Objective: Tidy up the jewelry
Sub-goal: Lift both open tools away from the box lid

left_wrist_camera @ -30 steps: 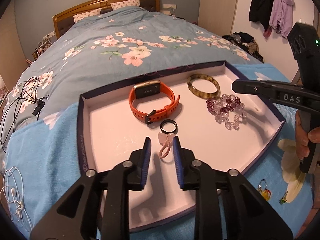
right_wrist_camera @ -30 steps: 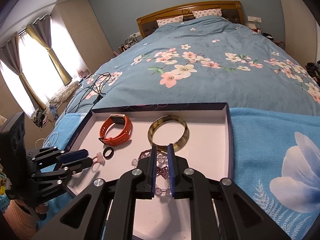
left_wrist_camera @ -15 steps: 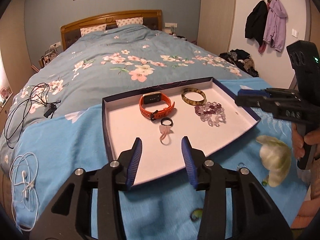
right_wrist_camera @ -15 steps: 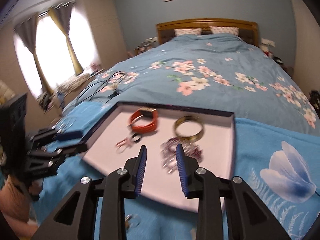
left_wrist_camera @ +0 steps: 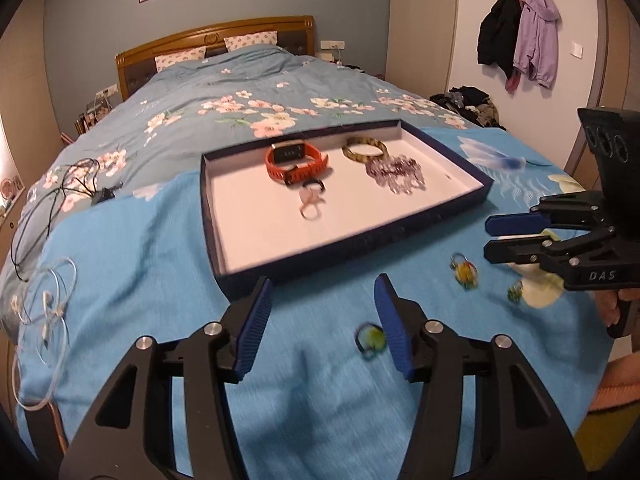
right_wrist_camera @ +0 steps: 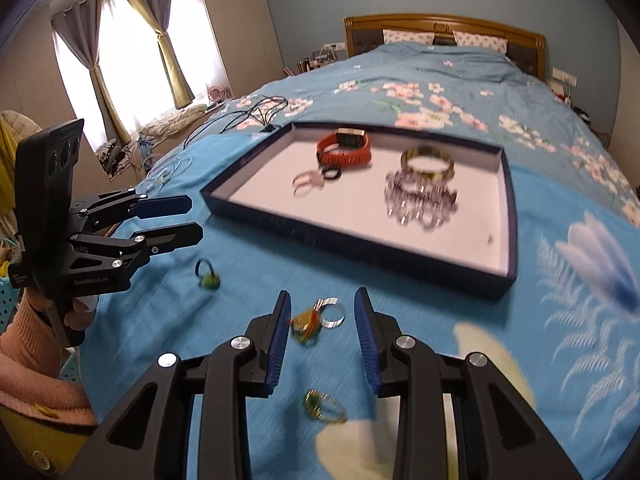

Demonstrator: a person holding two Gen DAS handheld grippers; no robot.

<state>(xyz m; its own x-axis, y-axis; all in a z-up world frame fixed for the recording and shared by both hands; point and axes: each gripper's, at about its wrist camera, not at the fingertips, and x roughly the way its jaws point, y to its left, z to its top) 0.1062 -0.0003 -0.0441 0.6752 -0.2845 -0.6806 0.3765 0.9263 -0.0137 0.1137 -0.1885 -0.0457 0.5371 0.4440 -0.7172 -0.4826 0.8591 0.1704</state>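
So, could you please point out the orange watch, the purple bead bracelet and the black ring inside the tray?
orange watch (left_wrist_camera: 295,165): left wrist view, on its strap.
purple bead bracelet (left_wrist_camera: 396,174): left wrist view, on the heap of beads.
black ring (right_wrist_camera: 331,174): right wrist view, on its band.

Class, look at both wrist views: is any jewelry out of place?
Yes. Three rings lie loose on the blue blanket, outside the tray: a dark green-stoned ring, a silver ring with orange stone and a gold ring. The other pieces lie inside the tray.
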